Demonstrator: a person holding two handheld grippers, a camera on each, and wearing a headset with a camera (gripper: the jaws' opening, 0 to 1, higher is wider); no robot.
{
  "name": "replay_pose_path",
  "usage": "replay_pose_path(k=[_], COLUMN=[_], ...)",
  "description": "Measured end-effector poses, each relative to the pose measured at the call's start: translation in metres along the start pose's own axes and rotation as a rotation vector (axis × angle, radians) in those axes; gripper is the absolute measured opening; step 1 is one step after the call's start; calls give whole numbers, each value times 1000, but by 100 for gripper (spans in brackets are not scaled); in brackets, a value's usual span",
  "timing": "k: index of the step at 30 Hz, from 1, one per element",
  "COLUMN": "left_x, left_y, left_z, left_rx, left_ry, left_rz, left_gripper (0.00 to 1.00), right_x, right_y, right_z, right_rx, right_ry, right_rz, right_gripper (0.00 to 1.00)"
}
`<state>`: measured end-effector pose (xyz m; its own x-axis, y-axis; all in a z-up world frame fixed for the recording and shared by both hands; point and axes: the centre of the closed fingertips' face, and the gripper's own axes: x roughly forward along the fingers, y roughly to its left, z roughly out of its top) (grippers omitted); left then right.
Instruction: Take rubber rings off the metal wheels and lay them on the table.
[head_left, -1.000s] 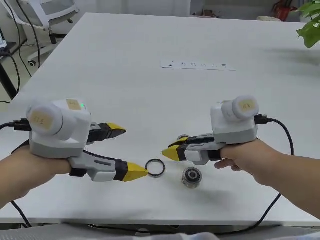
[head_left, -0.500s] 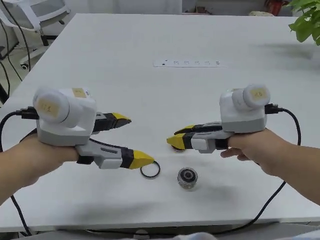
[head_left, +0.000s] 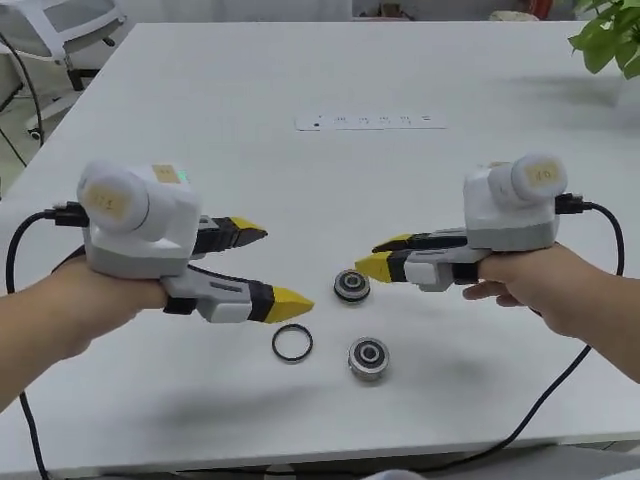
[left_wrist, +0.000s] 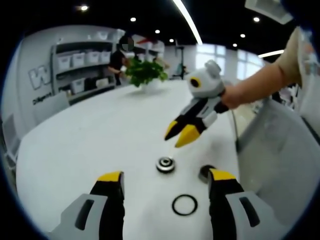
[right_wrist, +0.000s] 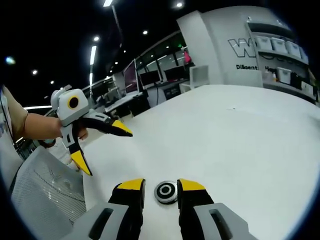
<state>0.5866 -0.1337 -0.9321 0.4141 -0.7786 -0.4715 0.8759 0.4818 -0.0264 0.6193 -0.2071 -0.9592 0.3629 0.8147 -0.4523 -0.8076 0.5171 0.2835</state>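
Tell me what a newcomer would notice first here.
Two grippers with yellow-tipped jaws face each other above the white table: the left gripper wide open, the right gripper with a narrower gap. Between them on the table lie a loose black rubber ring, a metal wheel by the right gripper's tips, and a second wheel beside the ring.

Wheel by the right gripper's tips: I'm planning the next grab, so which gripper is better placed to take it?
Right. The right gripper points its fingers at that wheel, which lies just beyond their tips on the table. The left gripper is open and faces the loose rubber ring, with the wheel farther off.
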Motion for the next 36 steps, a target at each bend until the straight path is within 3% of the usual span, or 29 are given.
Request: replay_pose_path(k=[11, 36], left_x=[18, 46], left_y=[5, 8], left_z=[-4, -10], left_rx=[-3, -28], left_ry=[25, 53], left_rz=[-17, -42], left_gripper=[67, 55], right_x=[-2, 10], right_y=[-14, -7], right_z=[-17, -41], right_rx=[-9, -88], right_ry=[32, 98], right_rz=[-29, 12], right_gripper=[24, 29])
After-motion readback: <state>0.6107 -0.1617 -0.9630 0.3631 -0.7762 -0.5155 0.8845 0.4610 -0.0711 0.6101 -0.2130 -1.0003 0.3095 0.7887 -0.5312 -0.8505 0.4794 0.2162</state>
